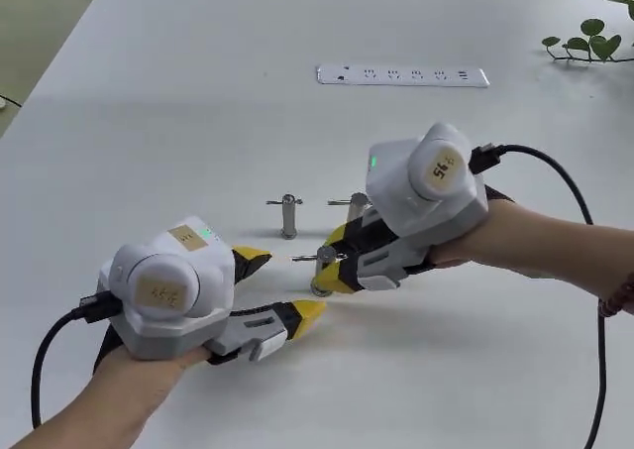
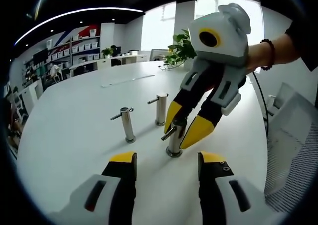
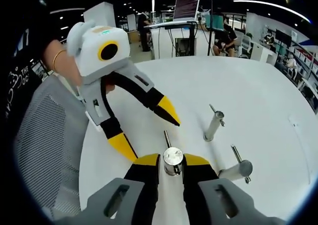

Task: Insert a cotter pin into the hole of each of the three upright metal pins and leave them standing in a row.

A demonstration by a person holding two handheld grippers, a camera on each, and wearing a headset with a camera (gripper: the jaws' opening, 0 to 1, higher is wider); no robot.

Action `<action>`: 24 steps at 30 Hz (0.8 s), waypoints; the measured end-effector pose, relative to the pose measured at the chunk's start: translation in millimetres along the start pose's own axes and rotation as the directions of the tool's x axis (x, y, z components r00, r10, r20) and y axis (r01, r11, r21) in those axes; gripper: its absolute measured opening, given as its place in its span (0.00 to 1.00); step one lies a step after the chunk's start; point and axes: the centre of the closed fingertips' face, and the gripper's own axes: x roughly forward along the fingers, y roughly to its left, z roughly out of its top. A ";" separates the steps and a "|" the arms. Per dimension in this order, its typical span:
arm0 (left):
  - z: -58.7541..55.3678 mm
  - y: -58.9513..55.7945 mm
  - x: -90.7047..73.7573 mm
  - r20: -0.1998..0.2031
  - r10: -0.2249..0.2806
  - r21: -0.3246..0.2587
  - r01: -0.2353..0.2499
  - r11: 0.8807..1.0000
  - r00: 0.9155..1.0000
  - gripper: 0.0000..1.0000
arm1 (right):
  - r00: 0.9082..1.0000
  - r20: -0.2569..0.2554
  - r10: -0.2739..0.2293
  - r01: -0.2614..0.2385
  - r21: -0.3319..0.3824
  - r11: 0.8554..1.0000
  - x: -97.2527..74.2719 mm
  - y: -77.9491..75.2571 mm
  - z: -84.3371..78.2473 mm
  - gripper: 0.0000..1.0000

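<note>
3 upright metal pins (image 1: pixel 288 216) stand close together, each with a cotter pin (image 1: pixel 285 202) through its top.

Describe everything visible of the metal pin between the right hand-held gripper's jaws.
The metal pin is a short, shiny, steel-looking cylinder with a flat round top and a wider foot. It stands upright on the white table. A thin cotter pin passes through the hole near its top. The right hand-held gripper clamps its upper part between yellow-tipped jaws.
</note>
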 end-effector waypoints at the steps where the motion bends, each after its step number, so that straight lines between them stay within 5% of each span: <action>1: 0.4 -0.1 -2.4 0.002 0.001 -0.003 -0.001 1.000 1.000 0.49 | 1.000 0.001 -0.004 0.004 -0.001 1.000 0.5 -0.9 -0.2 0.12; 24: 18.8 2.9 -32.7 0.071 0.047 -0.063 -0.043 0.997 0.996 0.59 | 1.000 0.001 -0.011 0.011 -0.021 1.000 -4.8 -4.3 -3.1 0.08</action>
